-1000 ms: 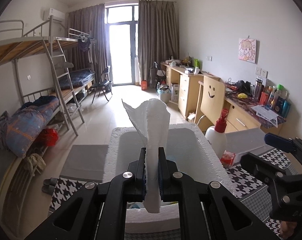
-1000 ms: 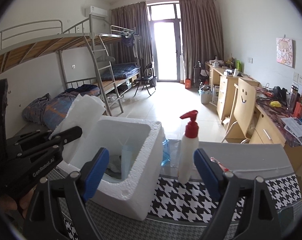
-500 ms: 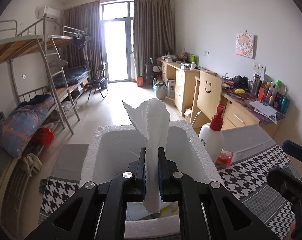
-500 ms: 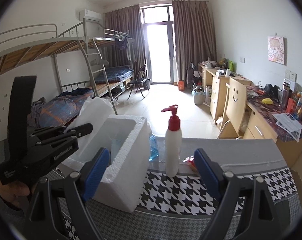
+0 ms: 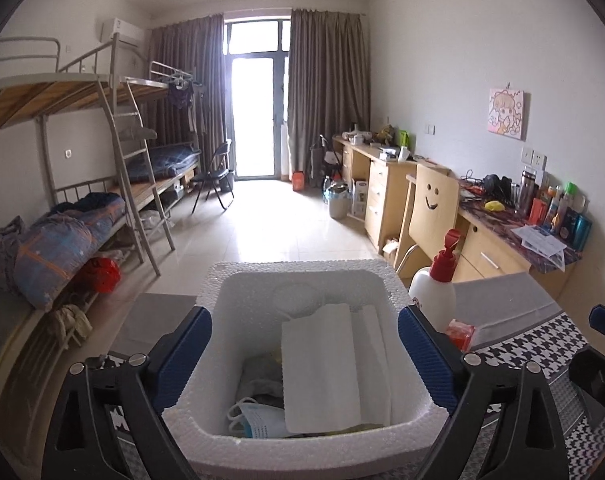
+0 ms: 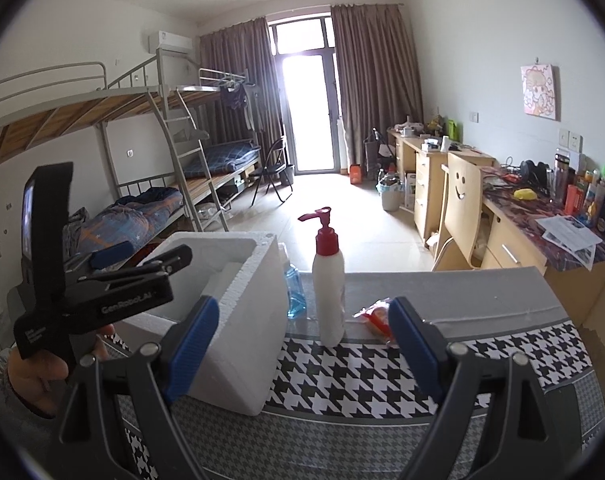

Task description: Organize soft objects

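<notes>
A white foam box (image 5: 230,320) stands on the table, also in the right wrist view (image 6: 254,280). Inside it lie a white paper towel (image 5: 322,364), a blue face mask (image 5: 258,420) and a grey cloth (image 5: 260,376). My left gripper (image 5: 304,356) is open and empty, its blue pads on either side of the box, above it. It shows from the side in the right wrist view (image 6: 138,268). My right gripper (image 6: 302,348) is open and empty over the houndstooth cloth, right of the box.
A white pump bottle with a red top (image 6: 328,280) stands right of the box, also in the left wrist view (image 5: 434,288). A red packet (image 6: 376,314) and a blue bottle (image 6: 294,292) lie near it. The houndstooth cloth (image 6: 342,384) covers the table. Desks and a chair stand at right, bunk beds at left.
My left gripper has opened and let go of the paper towel, which now lies in the foam box. The right gripper has moved a little right and back, still open.
</notes>
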